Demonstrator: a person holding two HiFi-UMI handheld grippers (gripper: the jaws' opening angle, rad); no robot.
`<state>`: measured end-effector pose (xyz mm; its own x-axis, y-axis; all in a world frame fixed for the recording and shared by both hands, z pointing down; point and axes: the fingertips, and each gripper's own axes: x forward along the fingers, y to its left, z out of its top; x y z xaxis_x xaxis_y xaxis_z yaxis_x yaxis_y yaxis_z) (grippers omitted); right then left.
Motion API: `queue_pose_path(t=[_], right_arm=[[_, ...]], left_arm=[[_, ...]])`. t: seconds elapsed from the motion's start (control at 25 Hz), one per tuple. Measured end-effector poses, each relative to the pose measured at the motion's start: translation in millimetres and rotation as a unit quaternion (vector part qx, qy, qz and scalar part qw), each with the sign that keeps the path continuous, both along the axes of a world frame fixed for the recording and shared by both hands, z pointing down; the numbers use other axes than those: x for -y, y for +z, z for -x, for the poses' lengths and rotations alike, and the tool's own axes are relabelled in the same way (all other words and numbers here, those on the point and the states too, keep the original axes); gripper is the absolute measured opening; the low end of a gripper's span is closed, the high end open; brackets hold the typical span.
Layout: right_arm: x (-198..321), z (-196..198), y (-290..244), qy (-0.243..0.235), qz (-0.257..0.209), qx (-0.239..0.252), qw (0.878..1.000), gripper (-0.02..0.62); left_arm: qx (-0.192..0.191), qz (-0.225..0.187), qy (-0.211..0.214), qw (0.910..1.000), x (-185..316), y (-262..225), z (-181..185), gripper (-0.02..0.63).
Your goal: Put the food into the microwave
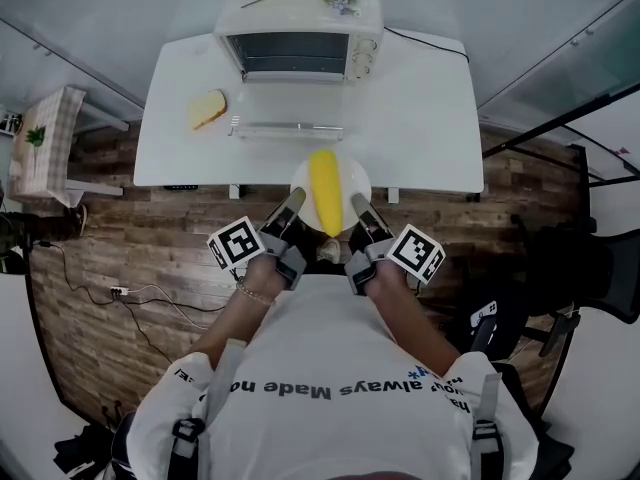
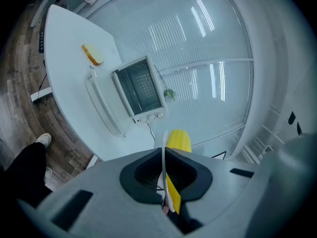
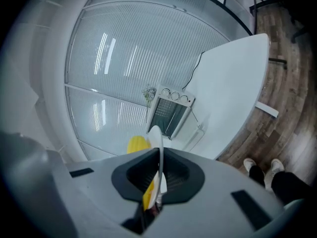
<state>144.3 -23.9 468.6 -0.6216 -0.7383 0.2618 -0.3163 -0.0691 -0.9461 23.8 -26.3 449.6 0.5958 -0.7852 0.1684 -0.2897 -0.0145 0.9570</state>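
- The long yellow corn cob (image 1: pixel 324 190) lies on a round white plate (image 1: pixel 358 180) over the near edge of the white table (image 1: pixel 420 108).
- The left gripper (image 1: pixel 290 208) and right gripper (image 1: pixel 360 211) each pinch the plate's rim.
- The white microwave (image 1: pixel 300 23) at the far side has its door open and is empty; carrying the plate across and setting it inside remain.

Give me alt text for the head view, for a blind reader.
A person grips a round white plate carrying a yellow corn cob, left hand-held gripper and right hand-held gripper shut on its rim, at the near edge of a white table. Beyond stands a white microwave with its door open, a bread slice to its left.
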Motion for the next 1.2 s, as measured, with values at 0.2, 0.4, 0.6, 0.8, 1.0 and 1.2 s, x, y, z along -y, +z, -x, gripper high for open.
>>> queue_pose_path(t=[0.2, 0.4, 0.6, 0.8, 1.0, 1.2], right_arm=[[22, 9, 7, -0.002, -0.001, 0.002, 1.000, 0.023], [49, 20, 10, -0.007, 0.006, -0.003, 1.000, 0.023], [85, 32, 6, -0.007, 0.004, -0.004, 1.000, 0.023], [124, 50, 2, -0.008, 0.003, -0.008, 1.000, 0.023], [165, 71, 2, -0.002, 0.010, -0.009, 1.000, 0.023], [197, 91, 1, 0.004, 0.014, -0.015, 1.000, 0.023]], left_arm=[[0.023, 0.015, -0.002, 0.9996, 18, 13, 13, 0.017], [0.019, 0.020, -0.005, 0.9996, 46, 16, 24, 0.017], [0.015, 0.019, -0.007, 0.9997, 80, 12, 36, 0.017], [0.016, 0.018, -0.003, 0.9997, 121, 10, 54, 0.017], [0.012, 0.023, 0.003, 0.9996, 162, 9, 74, 0.017], [0.010, 0.026, 0.012, 0.9995, 197, 10, 94, 0.017]])
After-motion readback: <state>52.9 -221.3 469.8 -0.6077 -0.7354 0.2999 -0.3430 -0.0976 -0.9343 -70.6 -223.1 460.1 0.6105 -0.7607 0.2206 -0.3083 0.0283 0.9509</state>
